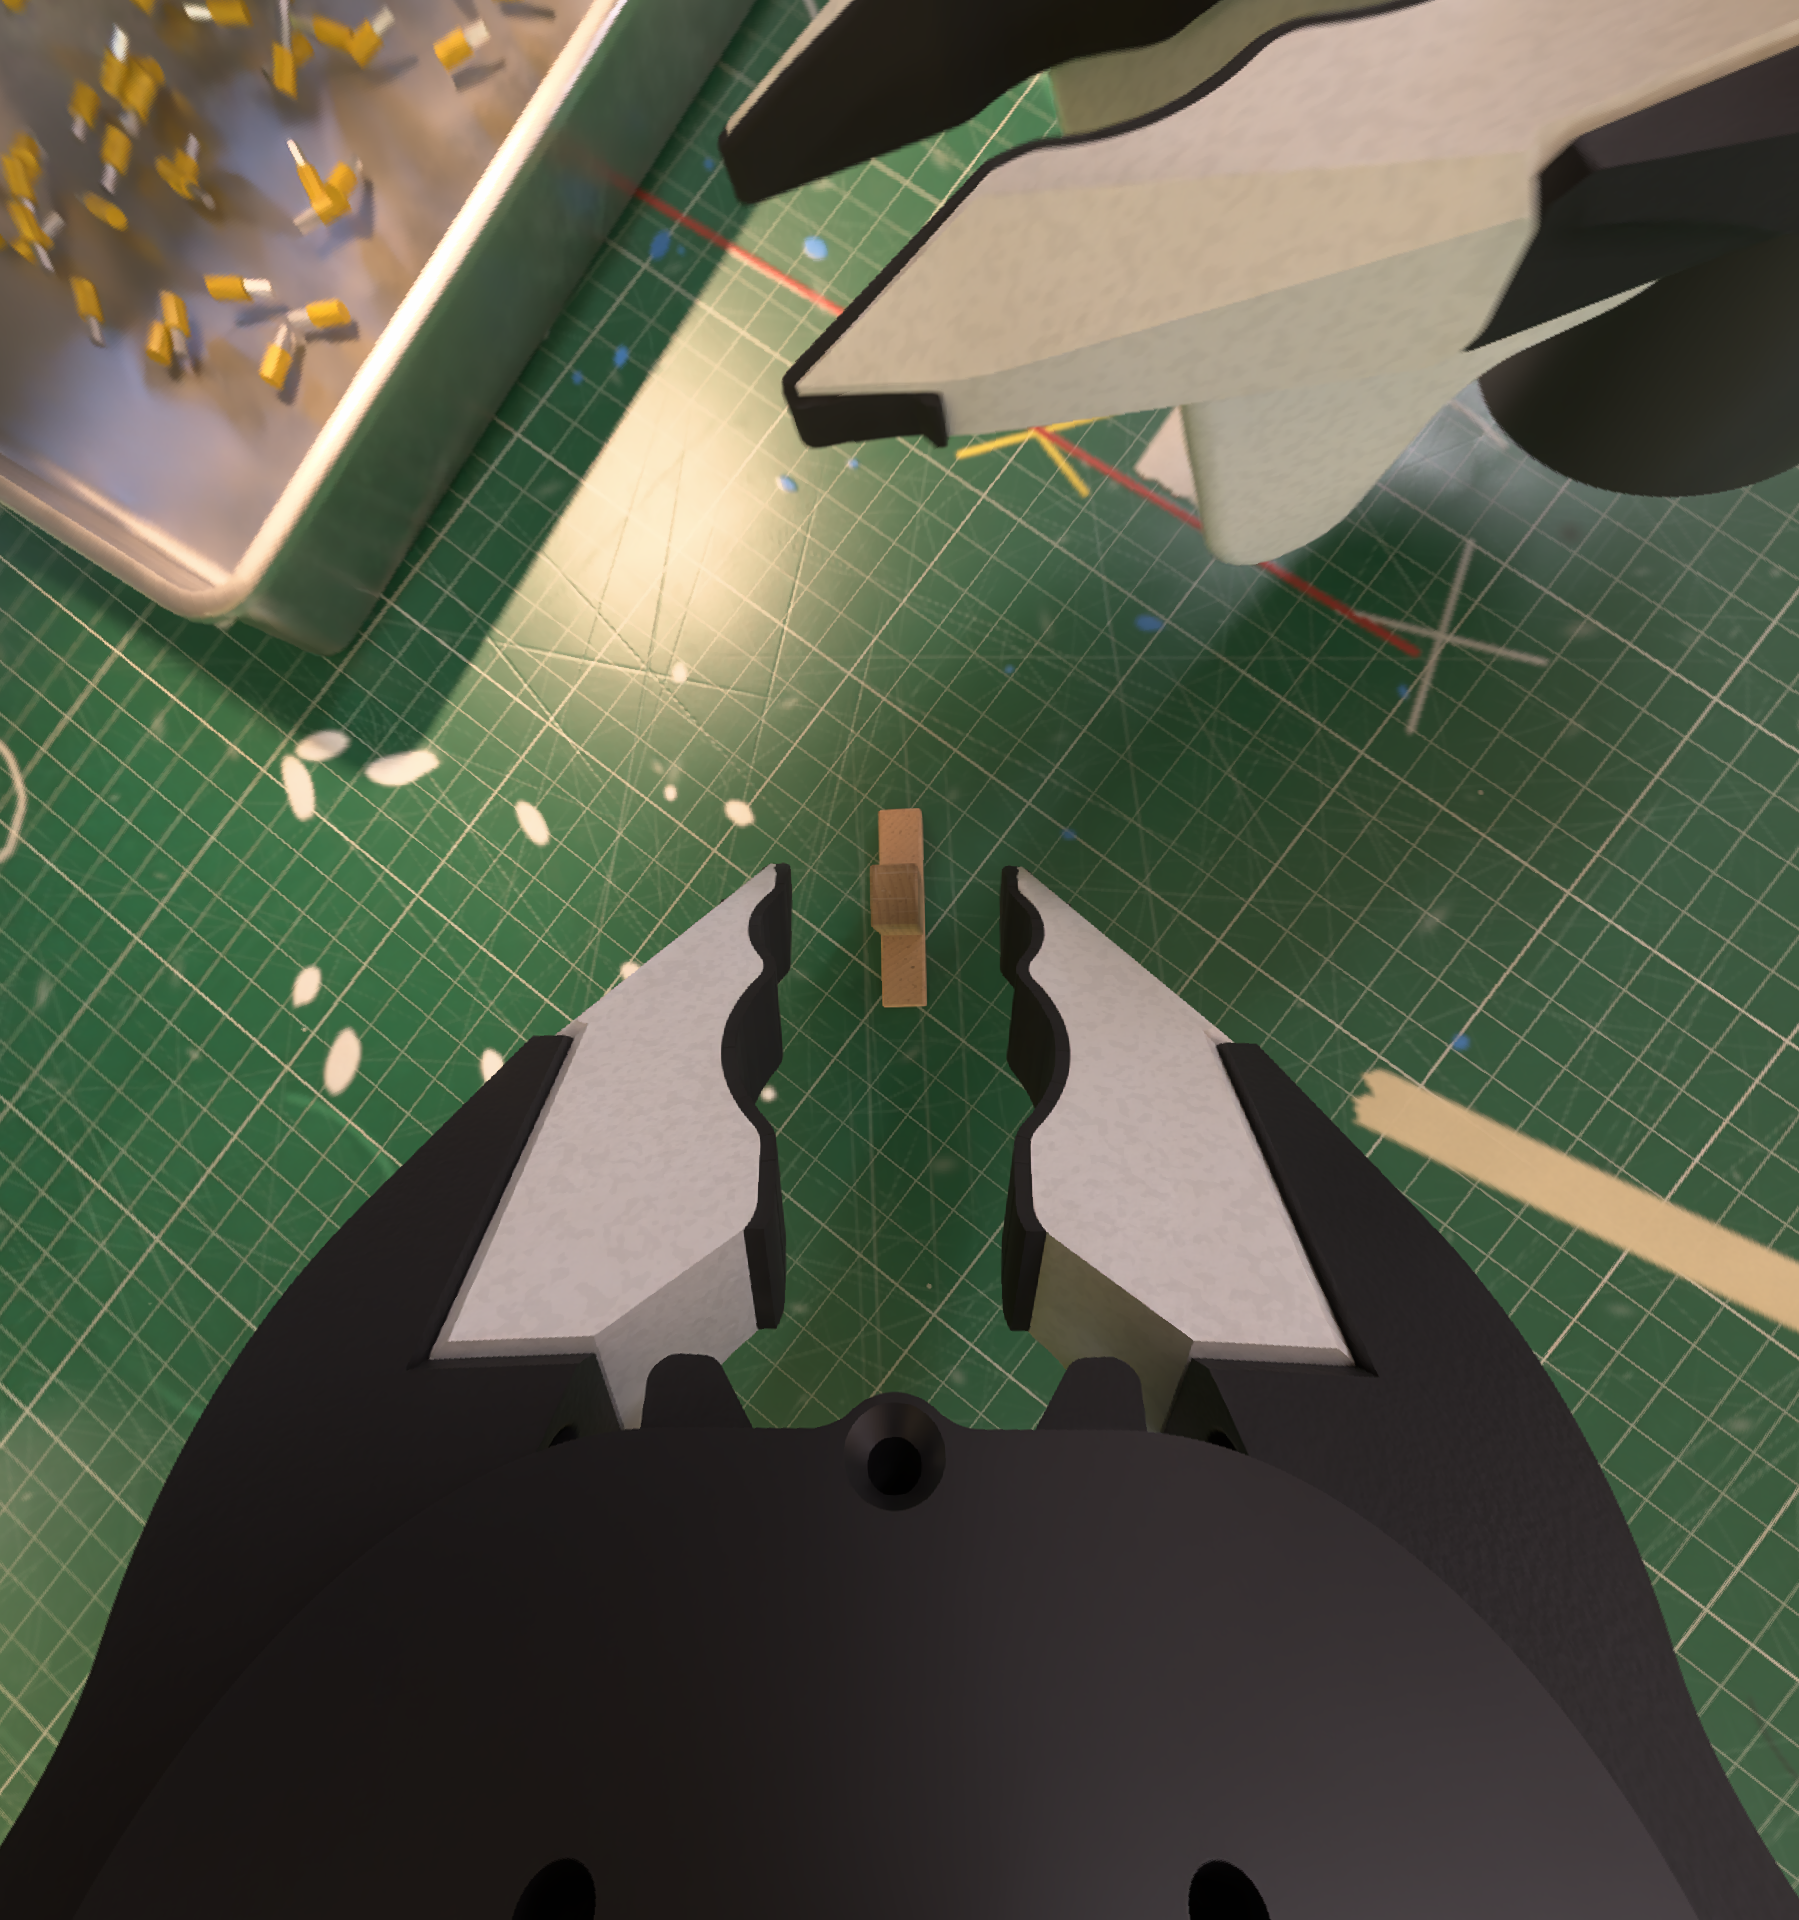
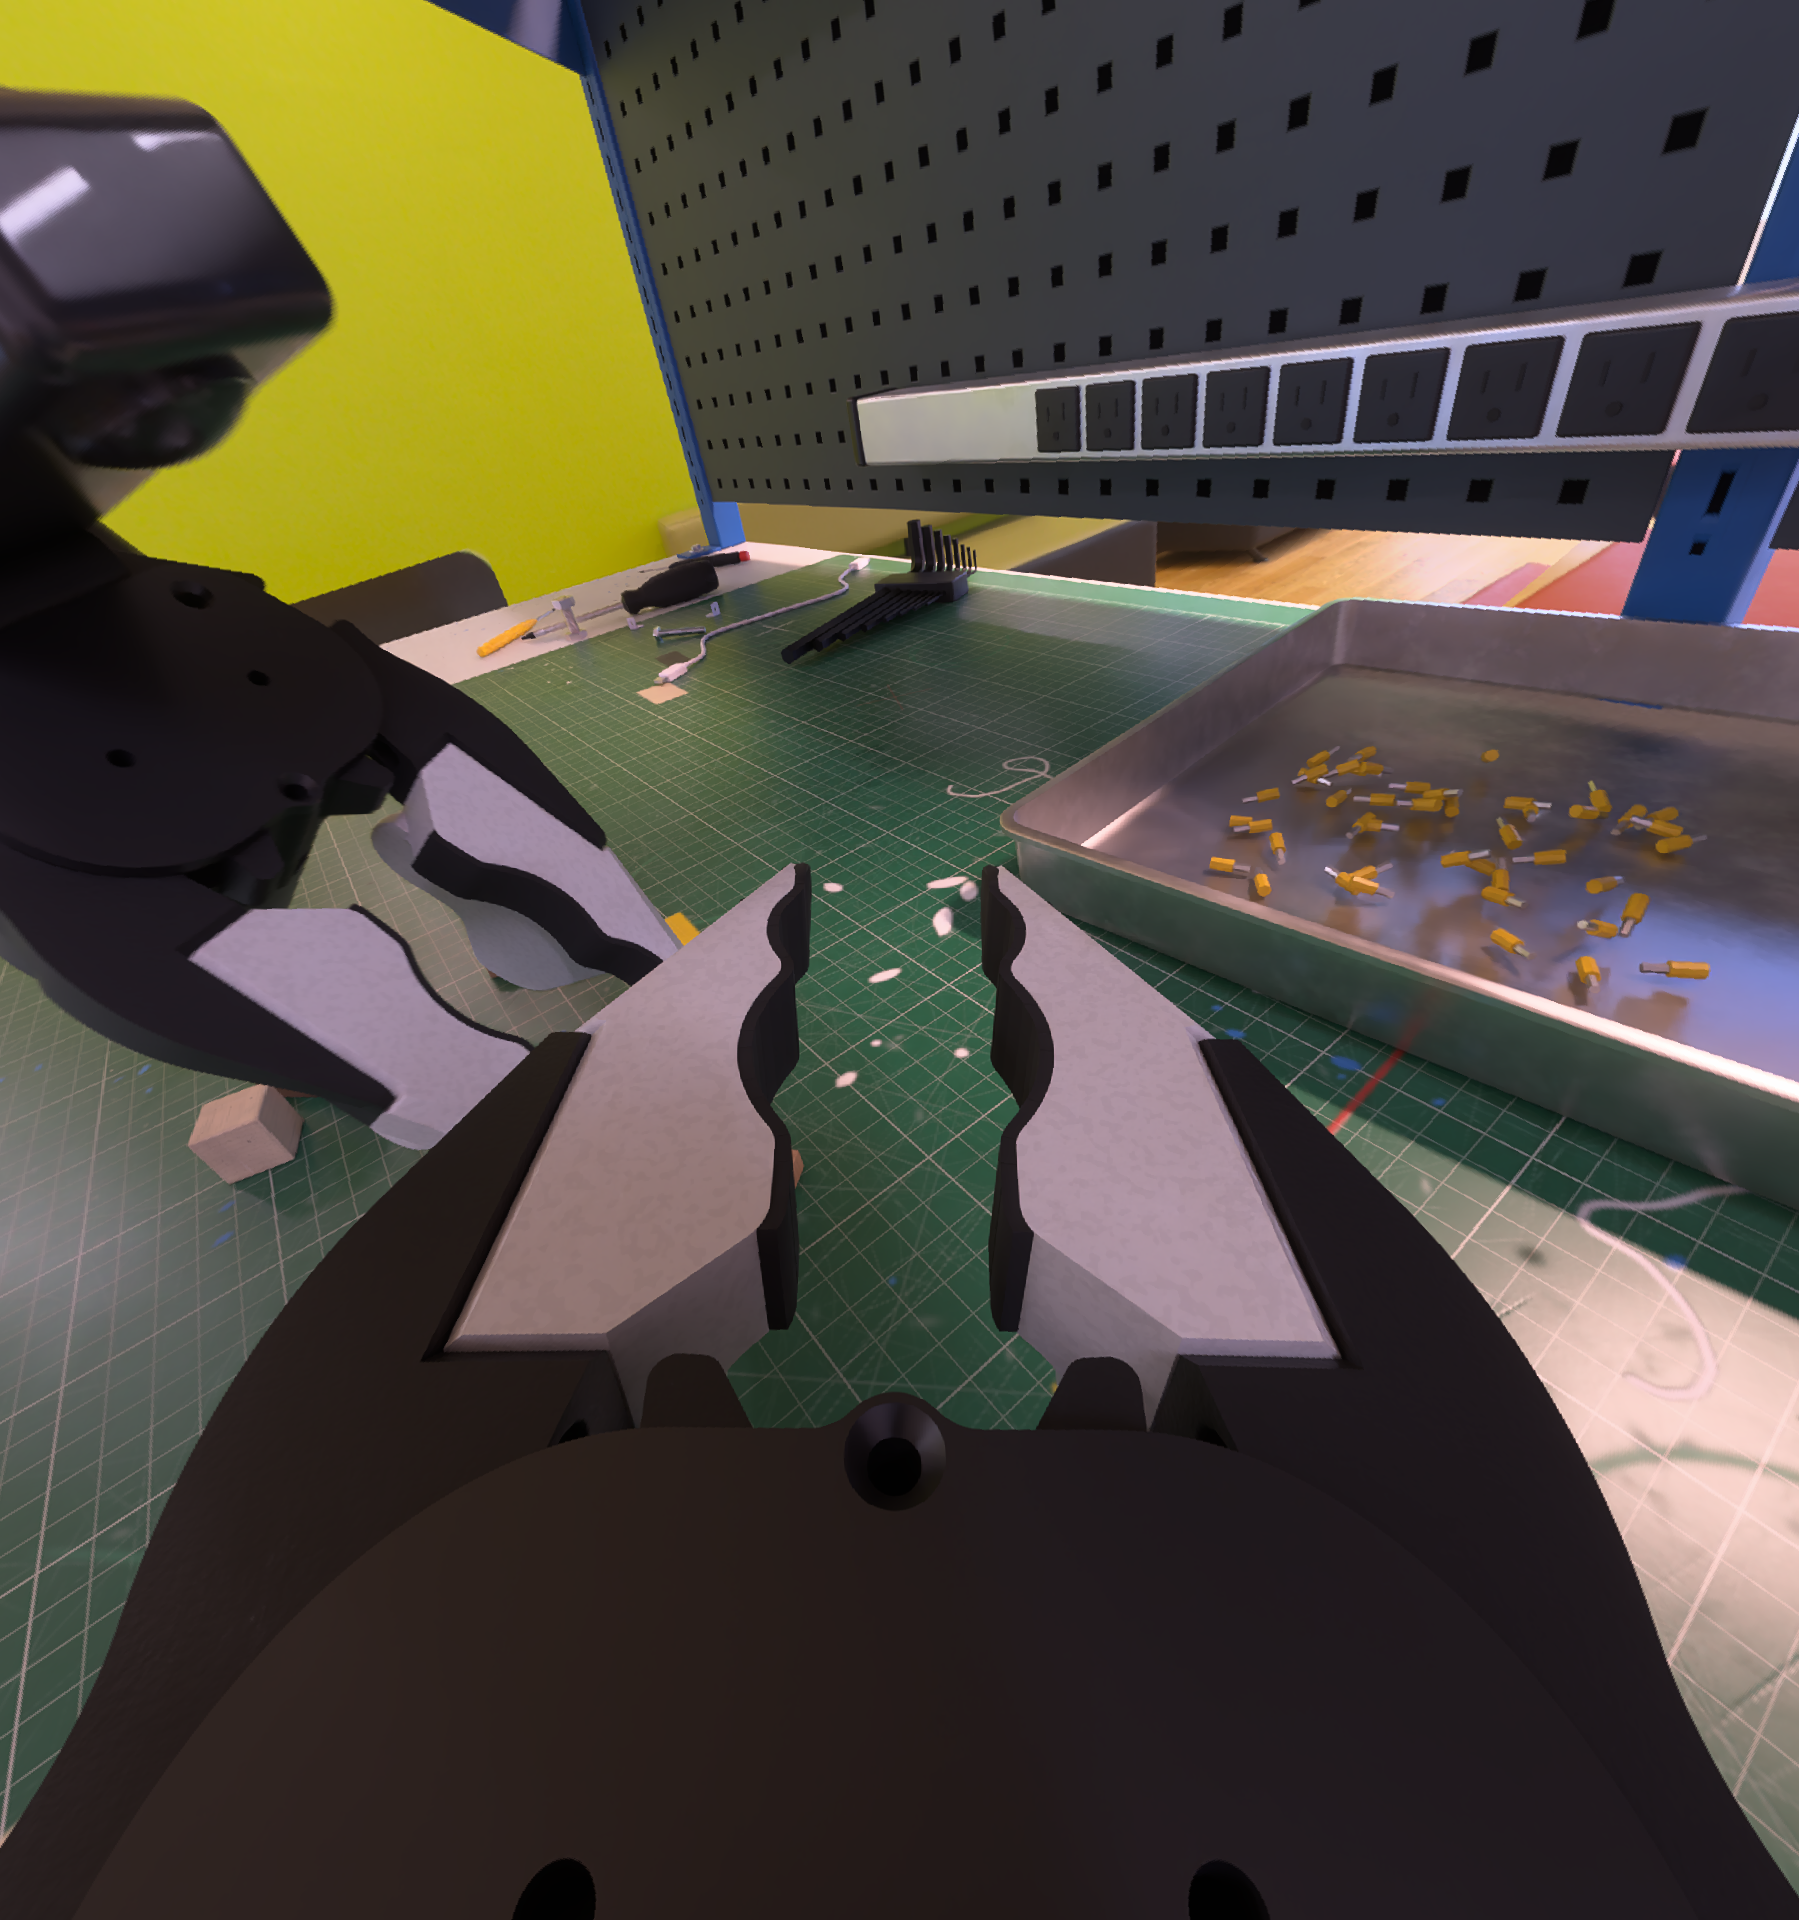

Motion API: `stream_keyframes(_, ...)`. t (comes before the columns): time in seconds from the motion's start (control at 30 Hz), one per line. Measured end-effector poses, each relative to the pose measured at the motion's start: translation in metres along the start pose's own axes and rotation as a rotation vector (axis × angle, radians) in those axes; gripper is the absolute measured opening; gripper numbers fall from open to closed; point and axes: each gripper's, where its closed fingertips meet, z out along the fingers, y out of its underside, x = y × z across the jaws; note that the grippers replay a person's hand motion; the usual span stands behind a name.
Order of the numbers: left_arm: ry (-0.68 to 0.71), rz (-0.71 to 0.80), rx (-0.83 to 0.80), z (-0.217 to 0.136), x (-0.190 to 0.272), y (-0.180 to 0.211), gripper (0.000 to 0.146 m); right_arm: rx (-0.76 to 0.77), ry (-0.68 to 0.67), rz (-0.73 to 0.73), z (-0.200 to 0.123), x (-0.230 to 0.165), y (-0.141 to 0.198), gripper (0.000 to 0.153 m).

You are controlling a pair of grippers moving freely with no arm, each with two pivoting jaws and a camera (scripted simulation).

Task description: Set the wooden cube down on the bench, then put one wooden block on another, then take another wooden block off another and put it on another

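In the left wrist view a small wooden cube (image 1: 896,899) sits across a longer wooden block (image 1: 902,971) that lies flat on the green cutting mat (image 1: 562,1039). My left gripper (image 1: 895,878) is open and empty, high above this pair, with the pair showing between its fingers. My right gripper (image 1: 770,286) hovers open at the upper right. In the right wrist view my right gripper (image 2: 895,878) is open and empty over the mat. The left gripper (image 2: 521,1023) is at its left. A pale wooden cube (image 2: 246,1132) rests on the mat below it. A sliver of wood (image 2: 796,1164) peeks past my right gripper's left finger.
A metal tray (image 1: 282,540) holding several yellow ferrules stands at the back; it also shows in the right wrist view (image 2: 1290,940). A tape strip (image 1: 1601,1226) lies on the mat. A pegboard with a power strip (image 2: 1394,405), hex keys (image 2: 874,608) and a screwdriver (image 2: 666,592) are at the far edge.
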Motion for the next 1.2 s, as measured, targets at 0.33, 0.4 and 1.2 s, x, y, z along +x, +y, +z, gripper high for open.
stream_keyframes(0.33,-0.092,-0.111,-0.007,-0.018,-0.015,0.019,0.009,0.004,0.001,0.013,-0.001,0.002,-0.001,0.033)
stream_keyframes(0.4,-0.223,-0.145,-0.009,-0.043,-0.038,0.035,0.009,0.005,-0.003,0.021,-0.001,0.002,-0.001,0.032)
stream_keyframes(1.2,-0.261,-0.467,-0.140,-0.063,-0.088,0.111,0.045,-0.025,-0.028,0.024,0.002,-0.003,0.004,0.032)
